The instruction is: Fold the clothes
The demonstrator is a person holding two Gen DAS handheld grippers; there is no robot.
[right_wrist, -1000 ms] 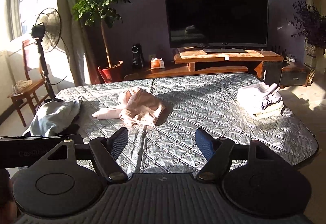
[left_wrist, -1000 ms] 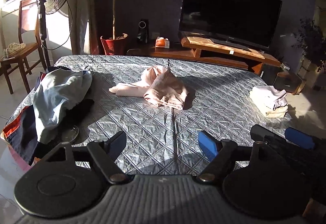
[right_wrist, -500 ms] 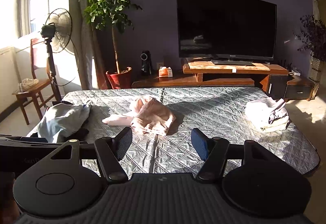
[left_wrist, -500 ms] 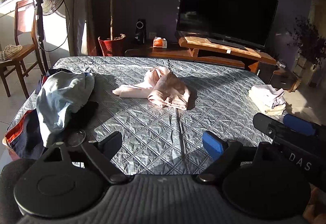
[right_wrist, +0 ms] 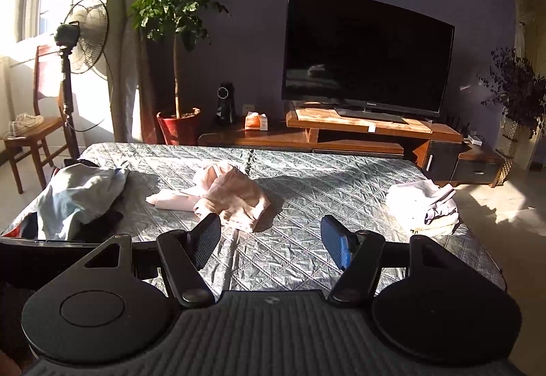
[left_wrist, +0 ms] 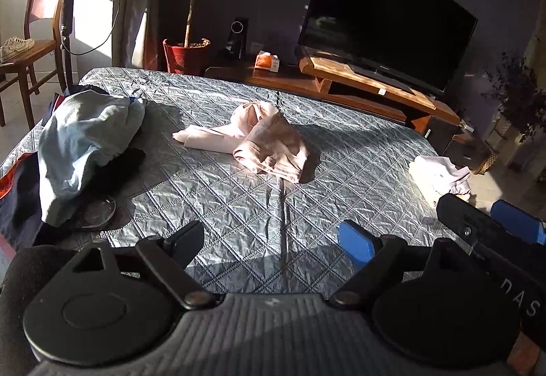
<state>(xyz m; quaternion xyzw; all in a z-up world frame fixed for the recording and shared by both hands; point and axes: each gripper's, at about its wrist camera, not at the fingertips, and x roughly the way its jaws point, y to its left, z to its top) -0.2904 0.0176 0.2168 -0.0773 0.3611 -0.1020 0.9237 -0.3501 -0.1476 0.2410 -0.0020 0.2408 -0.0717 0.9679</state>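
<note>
My left gripper (left_wrist: 273, 244) has its jaws spread wide, nothing between them, only bare quilted bedspread (left_wrist: 239, 191) under the tips. Jaws were opening within the last second. My right gripper (right_wrist: 271, 241) is also parted and empty, jaws a bit narrower; they were closing slightly in the same second. It hangs over the near edge of the bedspread.

Crumpled pink garment (left_wrist: 259, 142) lies ahead of the left gripper, just right of its centreline, well apart from the fingertips. From the right gripper it sits ahead and left, the near hem just past the left finger (right_wrist: 206, 244) in the picture; can't tell the real gap.

Light blue garment (left_wrist: 85, 143) is heaped ahead-left of both grippers on top of darker clothes at the bed edge. Stack of folded whites (right_wrist: 423, 207) sits ahead-right of the right gripper, near the bed's right edge.

The right gripper's body shows at the left view's right border, beside my left one.
</note>
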